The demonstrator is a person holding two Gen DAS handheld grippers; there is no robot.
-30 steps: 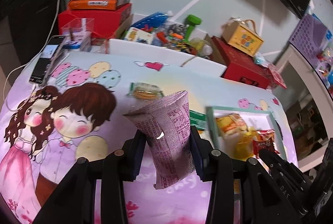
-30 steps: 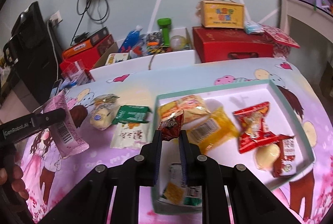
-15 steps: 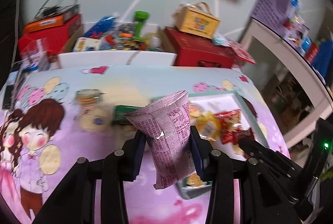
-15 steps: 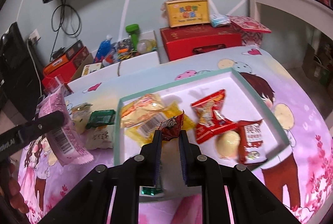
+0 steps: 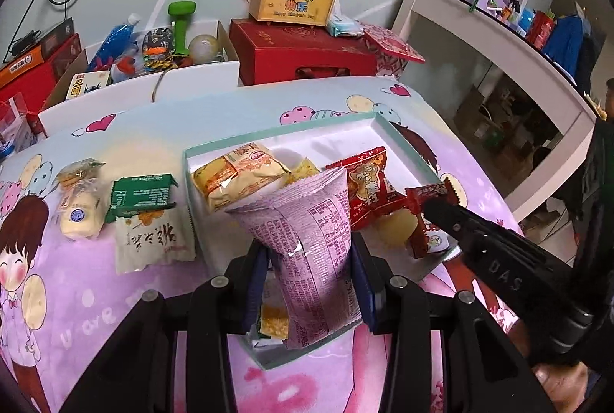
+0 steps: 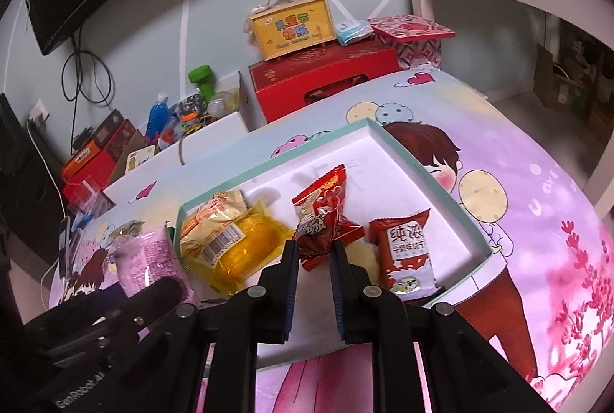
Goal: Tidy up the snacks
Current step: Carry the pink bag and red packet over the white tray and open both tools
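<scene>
My left gripper (image 5: 309,255) is shut on a pink snack packet (image 5: 307,240) and holds it above the near left part of the white tray (image 5: 403,140). My right gripper (image 6: 312,251) is shut on a small dark red snack packet (image 6: 316,236) above the tray's (image 6: 422,179) middle. The tray holds a yellow packet (image 6: 238,248), red packets (image 6: 326,194) and a red milk-snack packet (image 6: 406,251). The pink packet also shows at the left in the right wrist view (image 6: 147,259).
Left of the tray lie a green packet (image 5: 140,196), a white packet (image 5: 153,240) and two clear-wrapped cakes (image 5: 78,198) on the cartoon tablecloth. Behind the table stand a red box (image 5: 303,54), a yellow carry box (image 5: 293,0) and a bin of clutter (image 5: 153,44).
Both grippers moved right over the tray, each still holding its packet. The left gripper has come from above the loose snacks to above the tray's near left part.
</scene>
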